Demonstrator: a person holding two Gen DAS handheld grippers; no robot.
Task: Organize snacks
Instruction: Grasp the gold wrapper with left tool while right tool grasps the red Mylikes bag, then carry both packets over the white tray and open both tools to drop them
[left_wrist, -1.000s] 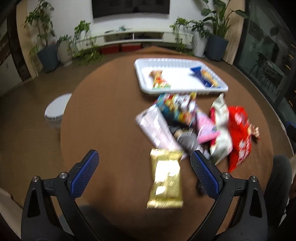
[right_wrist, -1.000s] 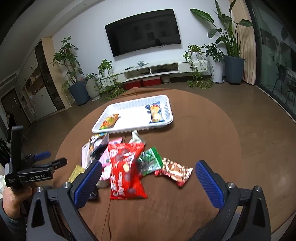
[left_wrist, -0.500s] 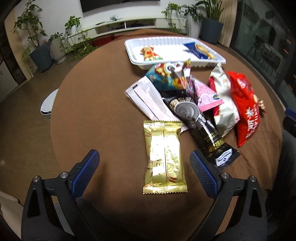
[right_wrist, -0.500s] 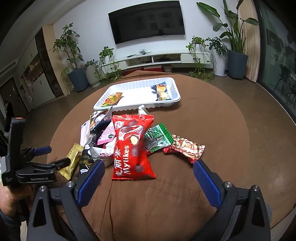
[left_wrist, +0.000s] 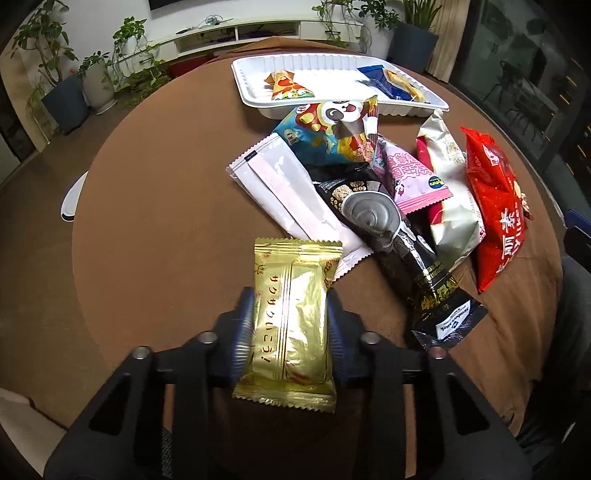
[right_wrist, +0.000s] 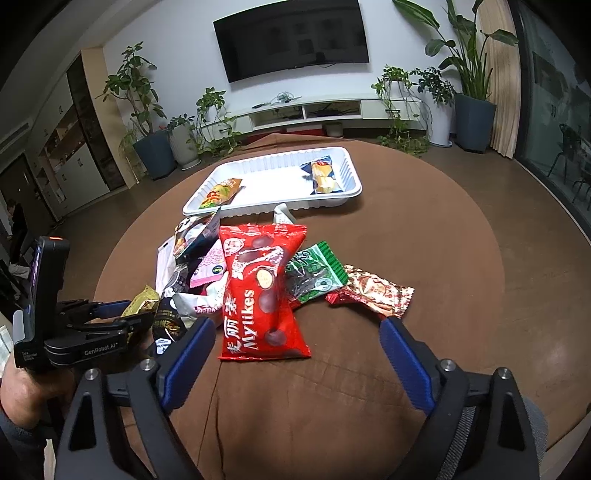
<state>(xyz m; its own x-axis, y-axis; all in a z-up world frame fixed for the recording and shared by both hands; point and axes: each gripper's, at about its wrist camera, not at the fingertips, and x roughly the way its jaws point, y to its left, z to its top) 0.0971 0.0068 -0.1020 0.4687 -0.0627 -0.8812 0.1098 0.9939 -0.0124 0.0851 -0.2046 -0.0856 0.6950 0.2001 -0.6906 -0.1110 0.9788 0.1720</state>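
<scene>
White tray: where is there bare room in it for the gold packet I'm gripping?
The white tray is bare through its middle, between the orange packet at one end and the blue-and-yellow packet at the other. The table in front of it is crowded with the snack pile. The left gripper has just closed on the gold packet.

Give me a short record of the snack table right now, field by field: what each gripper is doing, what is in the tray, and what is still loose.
left gripper: jaws have just closed on the gold foil snack packet, pads pressing its long sides
right gripper: jaws open, nothing between them, hovering near the red Mylikes chocolate bag
white ribbed plastic tray: holds two small packets, one at each end
loose pile on the brown round table: red bag, green packet, pink packet, long black packet, others
</scene>
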